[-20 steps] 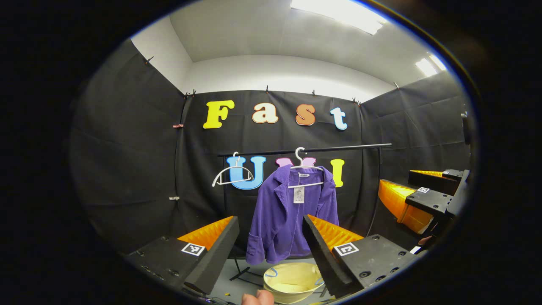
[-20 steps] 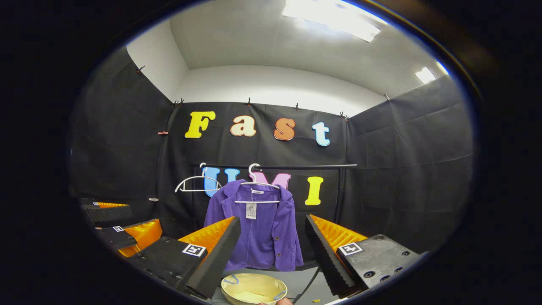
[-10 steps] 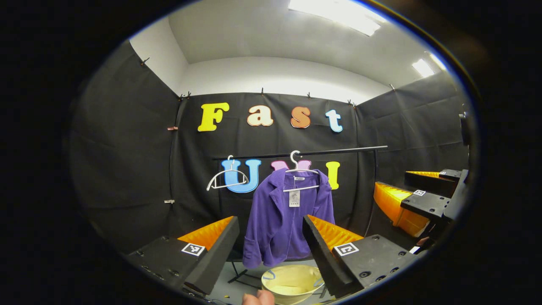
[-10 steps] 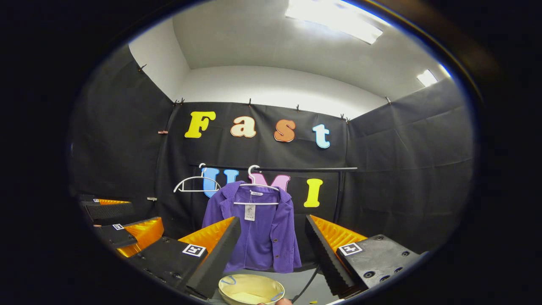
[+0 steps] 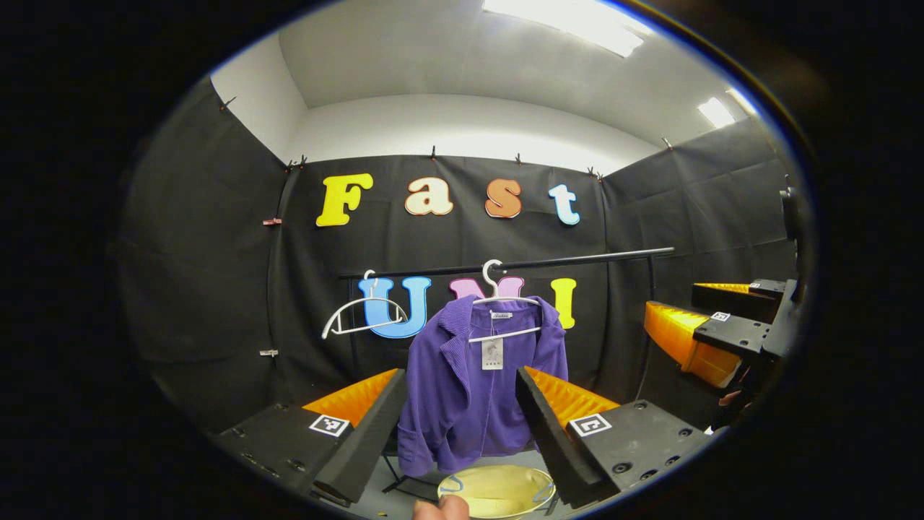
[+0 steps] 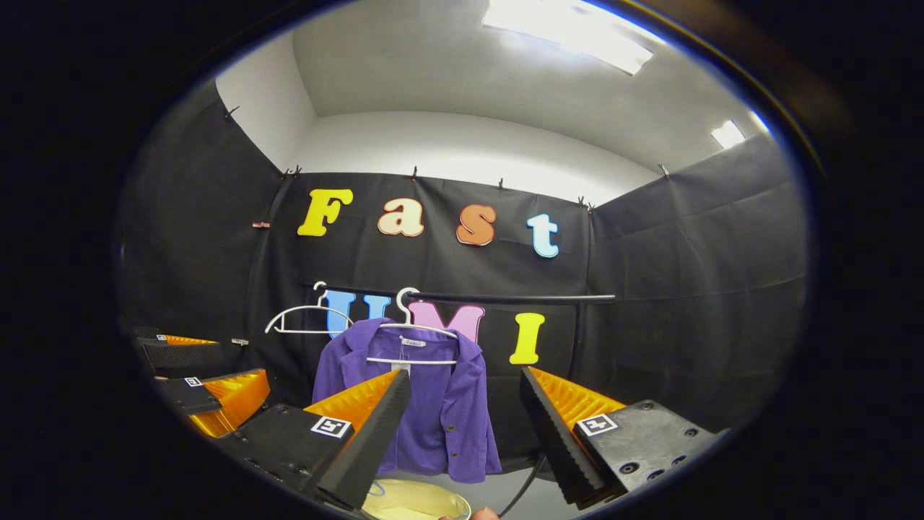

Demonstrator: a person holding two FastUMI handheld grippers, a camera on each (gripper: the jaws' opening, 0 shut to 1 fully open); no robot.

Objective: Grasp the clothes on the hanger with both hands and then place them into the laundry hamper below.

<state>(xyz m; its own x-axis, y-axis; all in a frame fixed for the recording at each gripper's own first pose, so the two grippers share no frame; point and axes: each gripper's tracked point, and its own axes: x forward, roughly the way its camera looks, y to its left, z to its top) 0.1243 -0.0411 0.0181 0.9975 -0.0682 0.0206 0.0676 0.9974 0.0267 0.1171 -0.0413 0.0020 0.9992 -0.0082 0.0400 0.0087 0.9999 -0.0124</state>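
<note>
While both tools (image 5: 462, 404) gape, jacket (image 5: 469, 383) hangs apart.

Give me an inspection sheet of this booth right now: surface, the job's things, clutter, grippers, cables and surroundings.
Surface: grey floor under the rail; small scraps on it.
Job's things: purple jacket hangs on a white hanger on the black rail, a tag at its collar. Pale yellow hamper stands below it, nothing seen inside.
Clutter: a second, bare white hanger on the rail, left of the jacket.
Grippers: left gripper open, short of the jacket; right gripper open, also short of it.
Cables: a dark cable runs across the floor by the rack.
Surroundings: black cloth walls, white ceiling with lit panels.
</note>
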